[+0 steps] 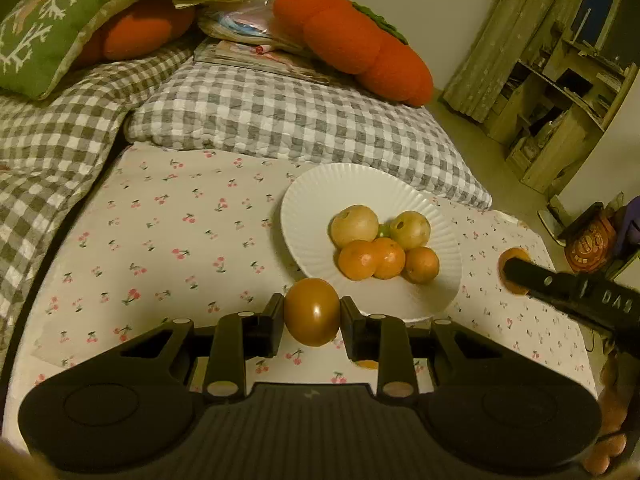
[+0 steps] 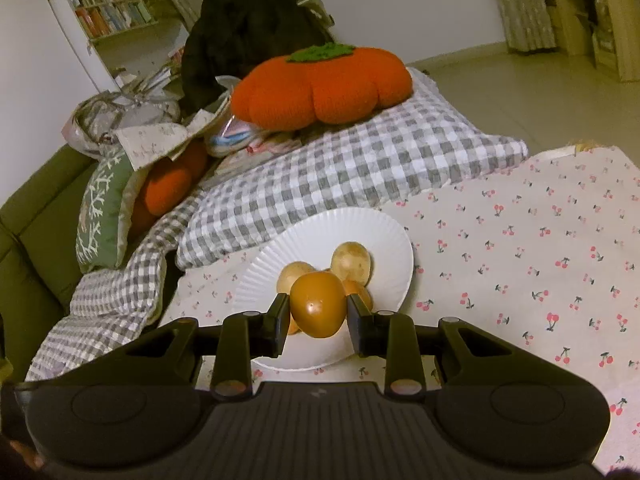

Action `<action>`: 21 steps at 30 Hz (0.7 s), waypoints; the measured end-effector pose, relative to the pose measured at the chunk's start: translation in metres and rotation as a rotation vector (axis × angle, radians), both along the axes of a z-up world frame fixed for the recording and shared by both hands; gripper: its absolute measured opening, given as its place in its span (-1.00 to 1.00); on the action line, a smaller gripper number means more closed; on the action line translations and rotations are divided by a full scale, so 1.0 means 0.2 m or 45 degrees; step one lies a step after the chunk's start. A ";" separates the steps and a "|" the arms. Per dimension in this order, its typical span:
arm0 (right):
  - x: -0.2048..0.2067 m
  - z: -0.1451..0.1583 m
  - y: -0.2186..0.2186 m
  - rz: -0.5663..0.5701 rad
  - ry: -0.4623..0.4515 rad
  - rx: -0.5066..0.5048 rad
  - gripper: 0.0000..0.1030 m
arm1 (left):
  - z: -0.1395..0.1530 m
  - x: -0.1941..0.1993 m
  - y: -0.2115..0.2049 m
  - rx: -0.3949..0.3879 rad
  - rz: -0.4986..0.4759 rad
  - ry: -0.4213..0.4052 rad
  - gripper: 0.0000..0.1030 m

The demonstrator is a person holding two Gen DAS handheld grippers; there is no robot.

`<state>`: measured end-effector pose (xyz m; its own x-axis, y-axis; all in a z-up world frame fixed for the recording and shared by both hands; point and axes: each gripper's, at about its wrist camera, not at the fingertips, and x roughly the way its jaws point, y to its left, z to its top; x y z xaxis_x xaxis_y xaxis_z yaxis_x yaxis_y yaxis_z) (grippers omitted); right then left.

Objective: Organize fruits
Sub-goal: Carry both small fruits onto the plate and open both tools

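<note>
A white ribbed plate (image 1: 316, 200) sits on the cherry-print cloth and holds two pale yellow fruits (image 1: 354, 225), several oranges (image 1: 358, 260) and a small green fruit (image 1: 384, 231). My left gripper (image 1: 312, 314) is shut on a glossy orange-brown fruit (image 1: 312, 311) just before the plate's near rim. My right gripper (image 2: 318, 316) is shut on a similar orange-brown fruit (image 2: 318, 305) held over the plate (image 2: 384, 236). In the left wrist view the right gripper's finger (image 1: 568, 288) shows at the right, with its fruit (image 1: 516, 256) partly hidden.
A grey checked pillow (image 1: 288, 120) and blanket lie behind the plate. Orange pumpkin cushions (image 1: 352, 44) and a green cushion (image 1: 44, 36) sit further back. A small orange piece (image 1: 367, 364) lies under my left gripper. The bed edge drops to the floor at the right.
</note>
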<state>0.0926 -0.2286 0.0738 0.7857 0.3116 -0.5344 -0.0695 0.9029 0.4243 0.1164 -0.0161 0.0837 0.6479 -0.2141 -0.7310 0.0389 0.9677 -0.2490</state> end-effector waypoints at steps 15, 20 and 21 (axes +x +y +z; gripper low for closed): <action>0.12 -0.09 0.13 0.133 -0.010 -0.291 -0.46 | -0.15 0.30 -0.06 -0.004 0.064 0.082 -0.73; 0.14 -0.11 0.16 0.182 -0.012 -0.361 -0.46 | -0.15 0.34 -0.07 -0.018 0.062 0.037 -0.73; 0.15 -0.12 0.17 0.189 -0.004 -0.372 -0.46 | -0.15 0.35 -0.08 -0.011 0.060 0.027 -0.73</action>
<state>0.1222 -0.1952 0.0489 0.7449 0.2568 -0.6157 -0.2102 0.9663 0.1487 0.1865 -0.0322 0.0530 0.6417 -0.1902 -0.7430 -0.0117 0.9662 -0.2575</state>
